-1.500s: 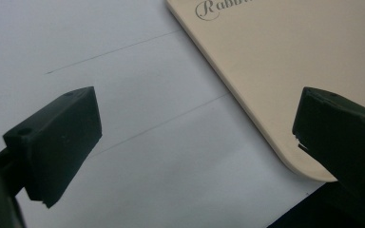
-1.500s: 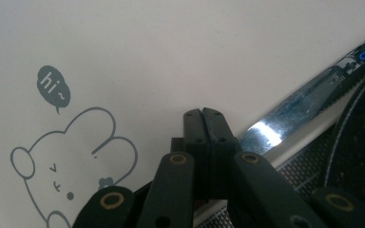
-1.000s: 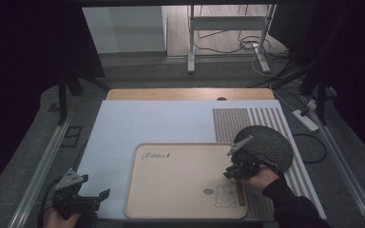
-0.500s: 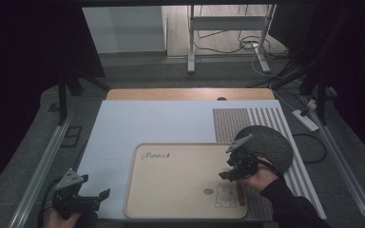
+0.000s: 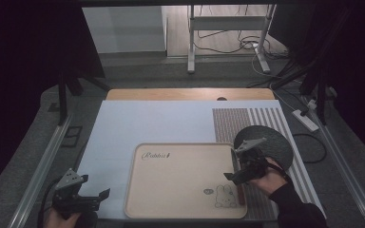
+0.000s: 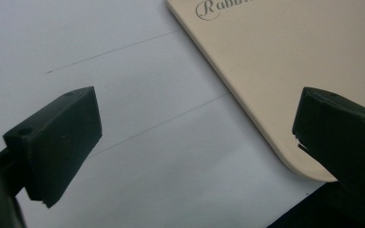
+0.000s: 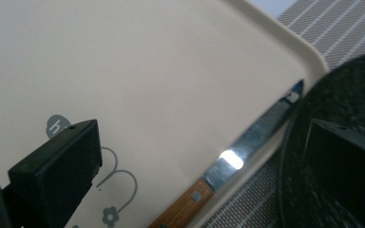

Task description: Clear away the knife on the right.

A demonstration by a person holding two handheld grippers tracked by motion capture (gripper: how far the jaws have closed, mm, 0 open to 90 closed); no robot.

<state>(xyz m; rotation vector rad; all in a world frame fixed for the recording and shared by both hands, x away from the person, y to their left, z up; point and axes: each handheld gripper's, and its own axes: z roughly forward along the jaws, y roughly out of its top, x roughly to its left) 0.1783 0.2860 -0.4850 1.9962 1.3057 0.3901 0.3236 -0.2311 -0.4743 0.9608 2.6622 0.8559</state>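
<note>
High view: a pale blue sheet (image 5: 161,128) covers most of the table, with a striped mat (image 5: 247,121) along its 3 o'clock side. On the sheet, toward 6 o'clock, lies a beige tray (image 5: 180,178) with "Rabbit" lettering near its 11 o'clock corner and a small rabbit drawing (image 5: 224,195) near its 5 o'clock corner. A dark round mat (image 5: 271,140) sits on the striped mat, just off the tray's 2 o'clock corner. The right gripper (image 5: 240,171) hangs over the tray's 3 o'clock edge, held by a hand in a dark sleeve (image 5: 292,206); its jaws stand wide apart and hold nothing. The left gripper (image 5: 92,197) is well apart at 7 o'clock, above the sheet just beside the tray's lower corner, its jaws also spread wide and empty. Right gripper view: a knife (image 7: 237,159) with a wooden handle and shiny blade lies inside the tray (image 7: 147,85) along its rim, tip toward 1 o'clock, between the open jaws. Left gripper view: the tray's rounded corner (image 6: 285,156) lies between the jaws, on the sheet (image 6: 147,142).
</note>
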